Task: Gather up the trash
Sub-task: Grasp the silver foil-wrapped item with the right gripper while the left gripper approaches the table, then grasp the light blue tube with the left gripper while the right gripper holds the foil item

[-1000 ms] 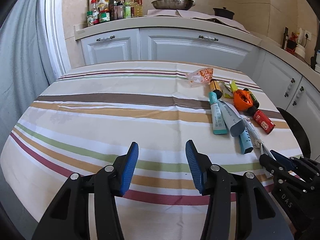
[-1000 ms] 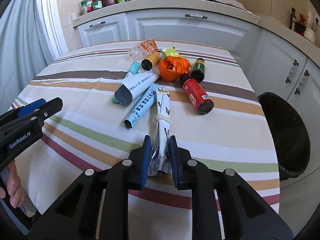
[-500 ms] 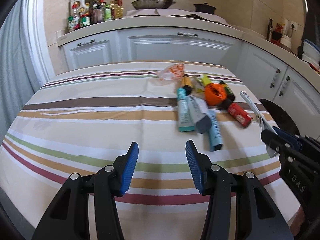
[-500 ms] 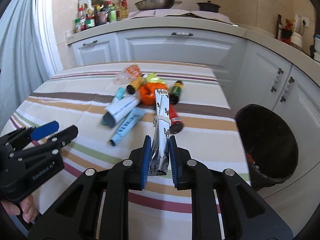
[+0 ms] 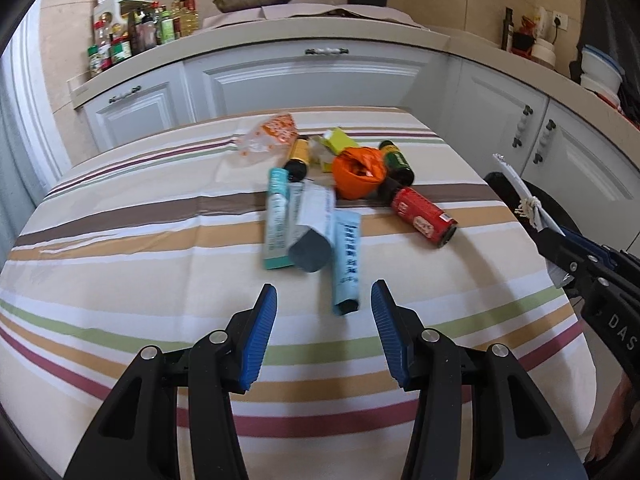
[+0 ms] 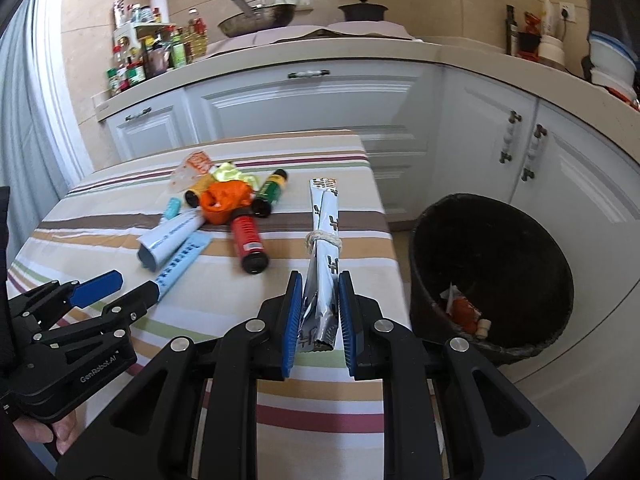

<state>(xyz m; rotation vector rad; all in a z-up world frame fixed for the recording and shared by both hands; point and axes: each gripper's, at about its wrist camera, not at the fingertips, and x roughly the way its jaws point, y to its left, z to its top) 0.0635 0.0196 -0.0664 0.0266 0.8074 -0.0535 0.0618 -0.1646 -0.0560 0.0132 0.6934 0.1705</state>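
Our right gripper [image 6: 319,312] is clamped on a tied wrapper bundle [image 6: 325,240] above the desk [image 6: 280,384]. Our left gripper [image 5: 324,330] stands half open, holding nothing.

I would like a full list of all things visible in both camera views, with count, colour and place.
wrapper bundle: 1, silver-white, tied with string, in right gripper
bin: 1, black, beside table, some trash inside
tubes: 3, blue-white, table centre
bottles: 3, red, green, yellow, behind tubes
orange bag: 1, among bottles
clear wrapper: 1, far side
table: 1, striped cloth
wok: 1, counter
left gripper: open, empty
right gripper: shut on bundle
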